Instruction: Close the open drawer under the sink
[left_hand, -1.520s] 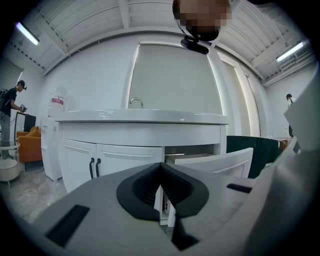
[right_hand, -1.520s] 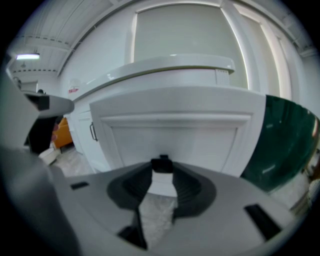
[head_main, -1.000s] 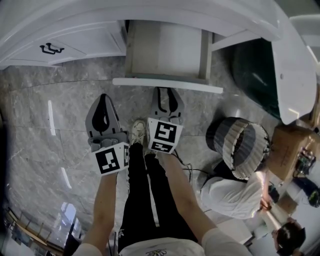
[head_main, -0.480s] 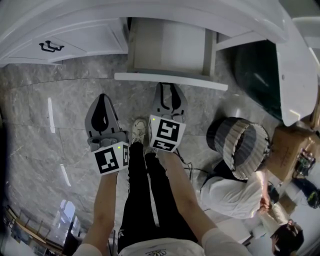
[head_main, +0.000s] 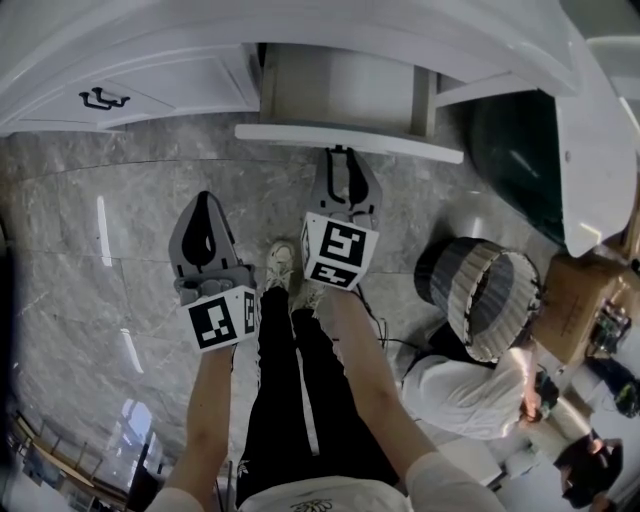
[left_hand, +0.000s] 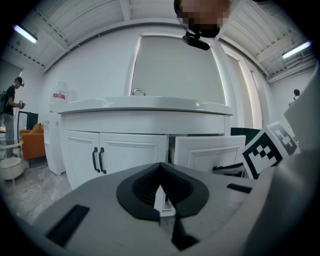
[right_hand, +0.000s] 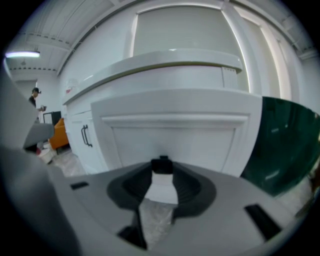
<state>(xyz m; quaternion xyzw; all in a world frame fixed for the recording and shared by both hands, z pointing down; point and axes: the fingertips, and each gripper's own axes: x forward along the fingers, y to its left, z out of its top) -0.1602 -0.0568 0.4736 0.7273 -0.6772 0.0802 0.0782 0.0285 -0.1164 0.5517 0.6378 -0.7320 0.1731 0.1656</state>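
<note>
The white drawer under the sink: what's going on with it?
A person holds a grey two-jaw gripper in each hand. The right gripper is at the front of the white drawer, its jaws around the small black handle. The drawer stands partly open. The left gripper, shut and empty, hangs over the grey marble floor.

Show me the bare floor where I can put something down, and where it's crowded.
Widest bare floor: the grey marble between the closed cabinet doors and the left tool, running to the picture's left edge. Before the drawer front, the right tool and the person's shoes fill the room. The right side is crowded: round bin, cardboard box, a crouching person.
</note>
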